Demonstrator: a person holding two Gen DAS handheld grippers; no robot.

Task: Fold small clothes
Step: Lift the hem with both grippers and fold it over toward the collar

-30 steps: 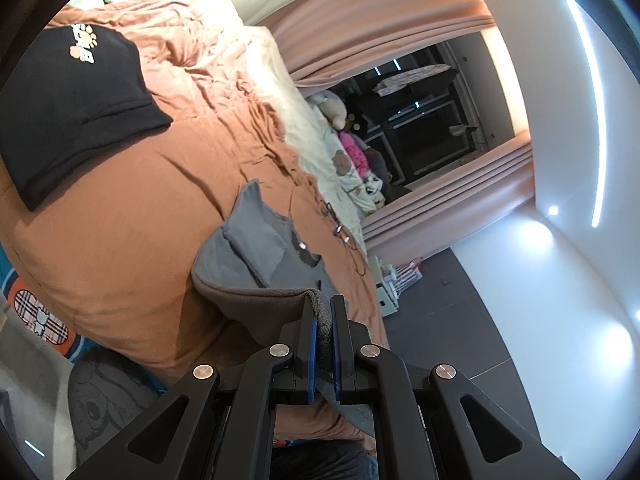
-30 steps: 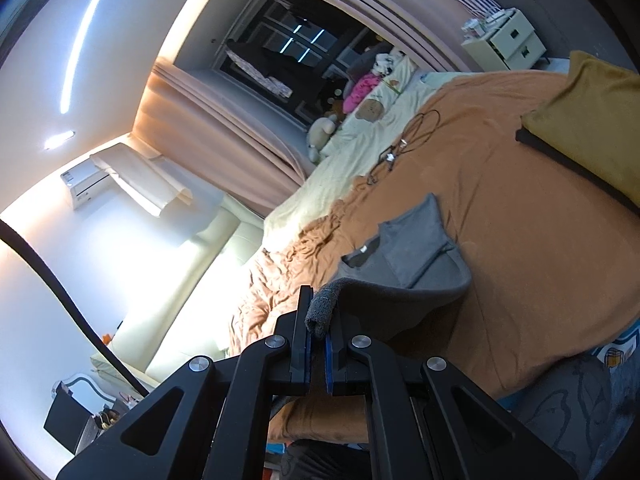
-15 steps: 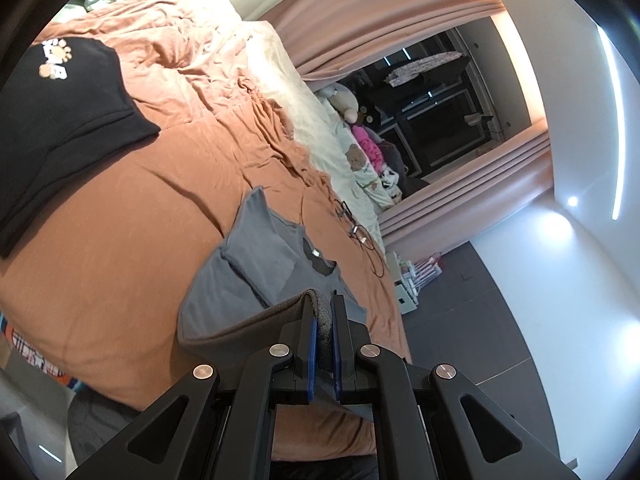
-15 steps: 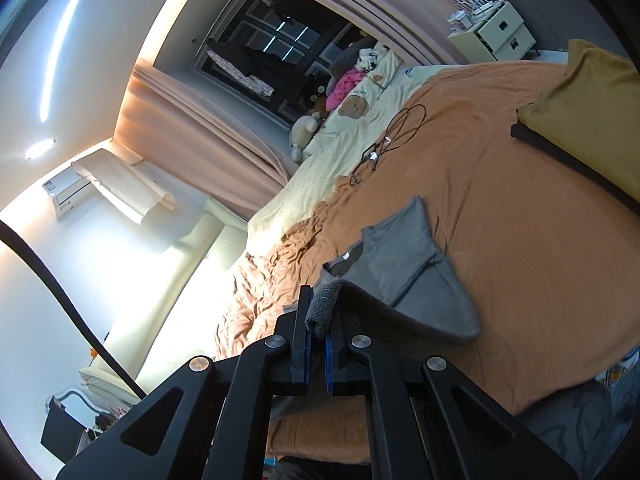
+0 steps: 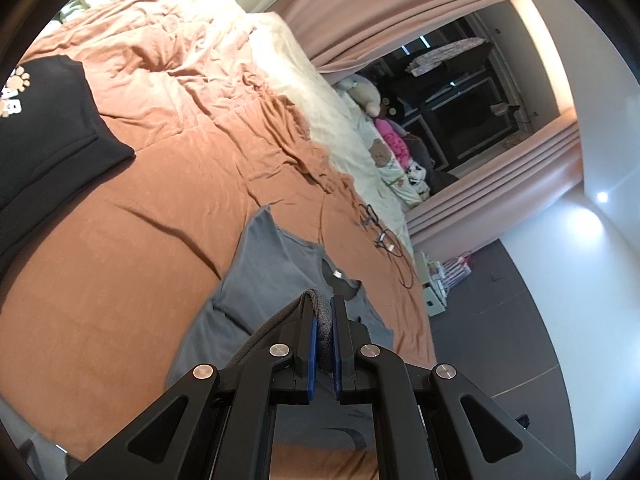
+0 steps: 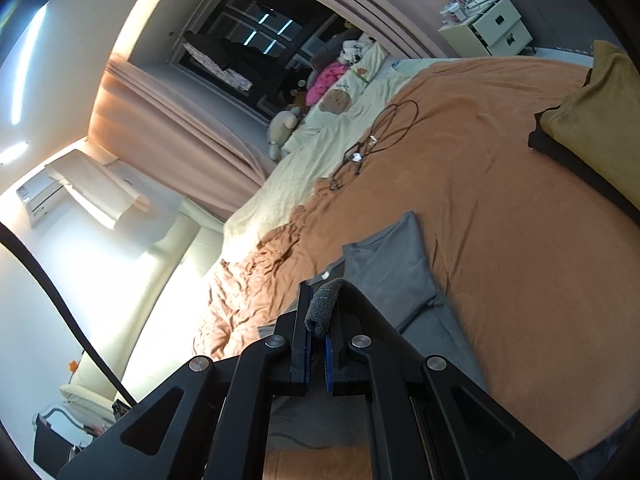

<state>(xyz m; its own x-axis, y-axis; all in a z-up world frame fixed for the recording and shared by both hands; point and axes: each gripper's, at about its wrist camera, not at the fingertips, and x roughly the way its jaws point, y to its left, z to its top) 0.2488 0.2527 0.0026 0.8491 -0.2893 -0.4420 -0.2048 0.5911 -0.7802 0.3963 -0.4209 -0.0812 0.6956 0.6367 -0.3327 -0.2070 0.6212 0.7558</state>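
A small grey shirt (image 5: 272, 276) lies on the orange bedspread (image 5: 120, 240), collar and white label away from me, sleeves folded inward. My left gripper (image 5: 324, 312) is shut on the shirt's lower hem, lifted above the shirt and carried over toward the collar. In the right wrist view the same grey shirt (image 6: 392, 268) shows with its folded sleeve. There my right gripper (image 6: 322, 304) is shut on the other hem corner, a rolled bit of grey cloth pinched between its blue pads. The hem hangs between both grippers above the shirt's body.
A folded black garment (image 5: 44, 128) with a paw print lies at the far left of the bed. A black cable (image 5: 384, 240) lies beyond the collar. A mustard cushion (image 6: 600, 120) sits at the right. Crumpled bedding (image 5: 192, 52) lies beyond, curtains and a nightstand (image 6: 488, 28) past the bed.
Both grippers have carried the pinched hem forward over the shirt toward its collar. More of the shirt's lower half now lies under the lifted hem.
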